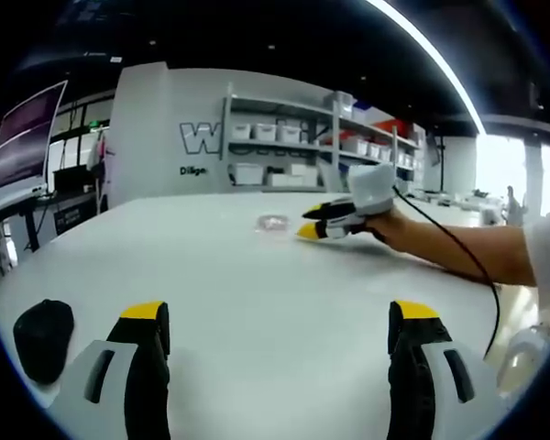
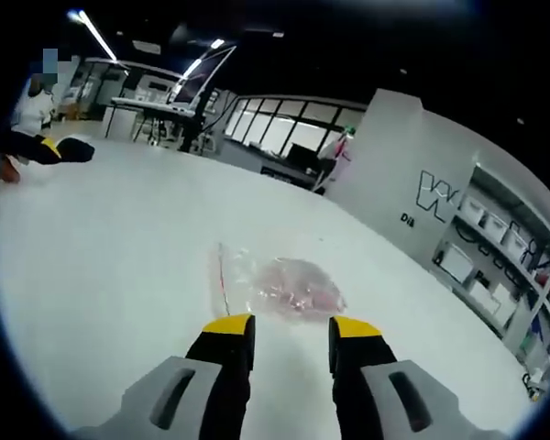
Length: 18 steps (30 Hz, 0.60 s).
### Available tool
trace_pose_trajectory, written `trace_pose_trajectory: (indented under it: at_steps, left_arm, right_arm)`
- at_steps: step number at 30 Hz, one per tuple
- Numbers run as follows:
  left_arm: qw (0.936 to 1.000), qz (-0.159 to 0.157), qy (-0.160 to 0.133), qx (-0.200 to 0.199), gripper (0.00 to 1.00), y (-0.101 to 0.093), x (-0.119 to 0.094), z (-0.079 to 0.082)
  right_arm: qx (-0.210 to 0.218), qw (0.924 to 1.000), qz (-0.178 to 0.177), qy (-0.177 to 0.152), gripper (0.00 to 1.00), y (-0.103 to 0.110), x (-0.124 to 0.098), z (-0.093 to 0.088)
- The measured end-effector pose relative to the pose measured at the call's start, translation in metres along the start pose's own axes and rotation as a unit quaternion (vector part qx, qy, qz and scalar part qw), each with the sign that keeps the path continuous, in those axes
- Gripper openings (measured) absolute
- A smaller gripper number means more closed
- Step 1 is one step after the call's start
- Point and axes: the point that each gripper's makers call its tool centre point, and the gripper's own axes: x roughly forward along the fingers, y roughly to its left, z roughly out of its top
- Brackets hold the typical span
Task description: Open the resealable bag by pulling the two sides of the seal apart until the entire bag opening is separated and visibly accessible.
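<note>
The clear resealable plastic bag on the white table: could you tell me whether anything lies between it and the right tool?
Nothing visible does. The clear resealable plastic bag lies flat on the white table, just ahead of the right tool, with bare tabletop between them.

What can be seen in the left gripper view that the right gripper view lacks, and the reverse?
Left gripper view alone: a black object lying on the table beside the open left hand-held gripper, and the person's forearm holding the right hand-held gripper. Right gripper view alone: the bag's red seal line, close up. Shared: the white table, the clear resealable bag and the shelving with white bins.
</note>
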Motion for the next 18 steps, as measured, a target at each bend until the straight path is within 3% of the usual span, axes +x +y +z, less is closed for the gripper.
trace_pose_trajectory:
  at_steps: [8, 18]
  left_arm:
    - [1.0000, 0.002, 0.001, -0.003, 0.99, 0.003, -0.001, 0.000]
    - [1.0000, 0.002, 0.001, -0.005, 0.98, 0.003, -0.001, -0.001]
  right_arm:
    - [-0.045, 0.9982, 0.038, -0.016, 0.26, 0.021, 0.014, 0.013]
    - [-0.068, 0.9965, 0.042, -0.025, 0.20, 0.029, 0.020, 0.018]
